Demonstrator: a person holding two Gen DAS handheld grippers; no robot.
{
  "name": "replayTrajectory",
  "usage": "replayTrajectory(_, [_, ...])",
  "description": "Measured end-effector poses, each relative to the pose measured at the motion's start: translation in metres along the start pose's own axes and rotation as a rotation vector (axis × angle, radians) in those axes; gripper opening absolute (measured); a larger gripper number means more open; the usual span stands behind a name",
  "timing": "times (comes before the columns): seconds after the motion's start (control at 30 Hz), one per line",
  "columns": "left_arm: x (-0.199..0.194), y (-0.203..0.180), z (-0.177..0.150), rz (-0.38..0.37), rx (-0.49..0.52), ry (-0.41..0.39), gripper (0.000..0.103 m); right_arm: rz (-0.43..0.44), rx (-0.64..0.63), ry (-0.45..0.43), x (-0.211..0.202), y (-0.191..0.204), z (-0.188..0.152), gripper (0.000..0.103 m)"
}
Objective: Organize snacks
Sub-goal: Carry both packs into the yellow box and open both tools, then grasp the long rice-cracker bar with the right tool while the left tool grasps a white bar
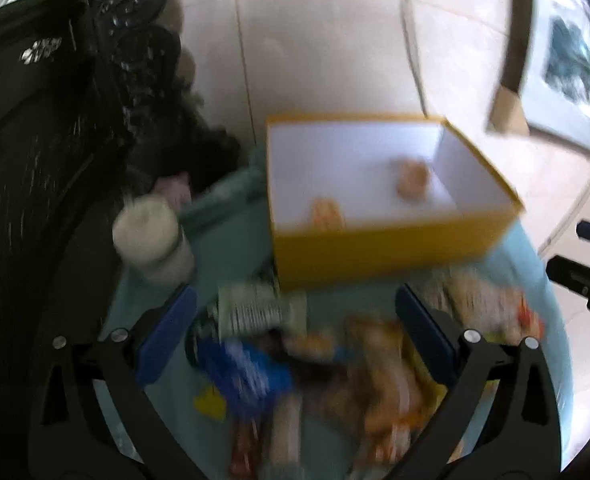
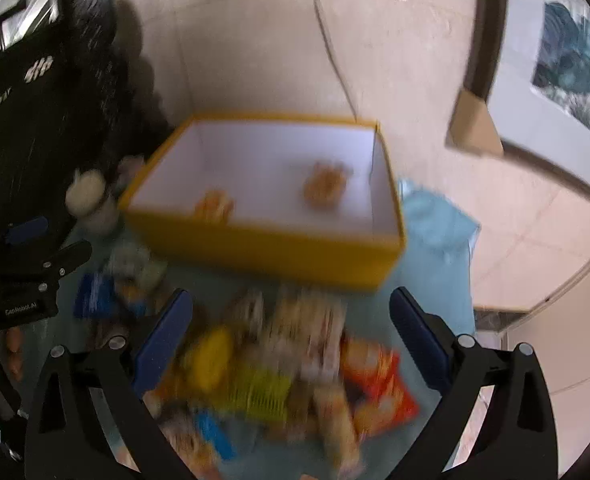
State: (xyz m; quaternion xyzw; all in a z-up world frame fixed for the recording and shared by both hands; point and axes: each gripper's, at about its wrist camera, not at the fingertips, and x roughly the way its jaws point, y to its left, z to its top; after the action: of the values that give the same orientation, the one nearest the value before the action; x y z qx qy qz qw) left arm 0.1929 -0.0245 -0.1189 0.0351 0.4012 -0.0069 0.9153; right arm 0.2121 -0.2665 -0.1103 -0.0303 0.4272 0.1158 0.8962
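A yellow box with a white inside stands on a light blue cloth; it also shows in the right wrist view. Two orange snacks lie in it. A blurred pile of snack packets lies in front of the box, and in the right wrist view too. My left gripper is open and empty above the pile. My right gripper is open and empty above the pile. The left gripper body shows at the left of the right wrist view.
A white jar stands left of the box on the cloth. Dark carved furniture fills the left. Tiled floor, a cable and a cardboard box lie beyond. The cloth drops off at the right.
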Motion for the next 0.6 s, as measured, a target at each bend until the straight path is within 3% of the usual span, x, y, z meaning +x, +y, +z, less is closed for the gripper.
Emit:
replayTrajectory(0.2, [-0.002, -0.019, -0.092, 0.016, 0.189, 0.058, 0.101, -0.07, 0.033, 0.059, -0.005, 0.002, -0.083, 0.099])
replayTrajectory(0.3, [0.013, -0.013, -0.121, 0.021, 0.207, 0.112, 0.101, -0.105, 0.054, 0.118, 0.007, -0.006, -0.112, 0.099])
replayTrajectory(0.43, [0.023, -0.004, -0.131, -0.006, 0.173, 0.11, 0.101, -0.159, 0.024, 0.147, 0.022, -0.014, -0.125, 0.099])
replayTrajectory(0.6, [0.037, -0.003, -0.129, 0.012, 0.177, 0.116, 0.101, -0.164, 0.001, 0.19, 0.045, -0.021, -0.131, 0.095])
